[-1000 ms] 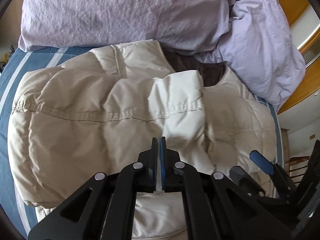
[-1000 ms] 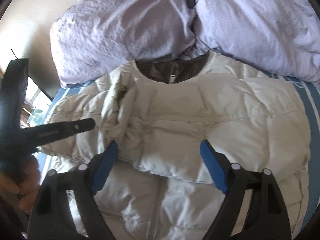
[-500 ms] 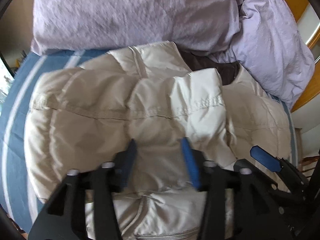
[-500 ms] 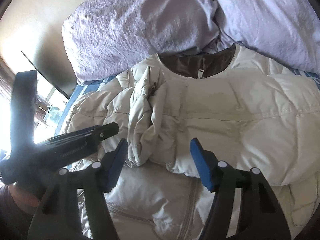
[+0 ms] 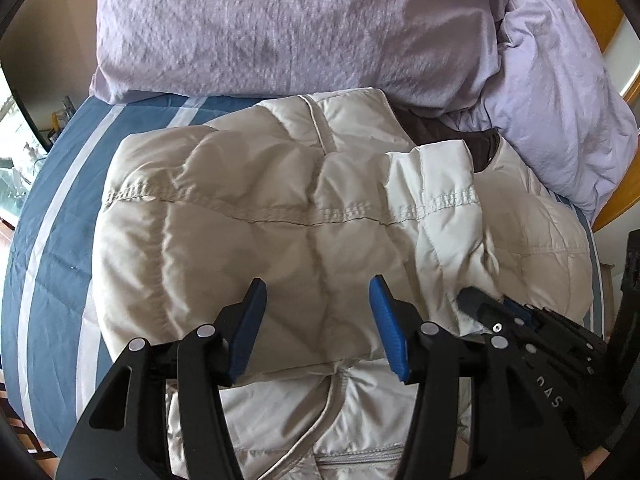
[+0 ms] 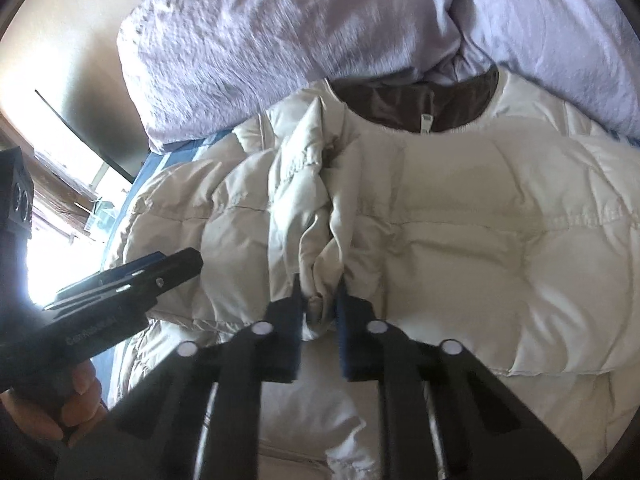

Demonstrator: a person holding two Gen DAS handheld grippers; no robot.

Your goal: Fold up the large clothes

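Observation:
A cream quilted puffer jacket [image 5: 280, 220] with a brown lining at the collar [image 6: 400, 106] lies on the bed, both sleeves folded across its chest. My left gripper [image 5: 318, 320] is open and empty just above the folded left sleeve. My right gripper [image 6: 318, 308] is shut on the bunched cuff of the sleeve [image 6: 316, 304] at the jacket's middle. It also shows in the left wrist view [image 5: 480, 308], low right, pinching the cuff. The left gripper shows in the right wrist view [image 6: 120, 288] at the left, held by a hand.
A blue bedsheet with white stripes [image 5: 52, 240] lies under the jacket. Lilac pillows and a rumpled duvet [image 5: 280, 20] crowd the head of the bed, touching the collar. A wooden headboard [image 5: 600, 20] is at far right. A bright window [image 6: 48, 200] is on the left.
My left gripper opened and let go of the sleeve, then drew back a little. My right gripper moved left onto the sleeve cuff and closed on it.

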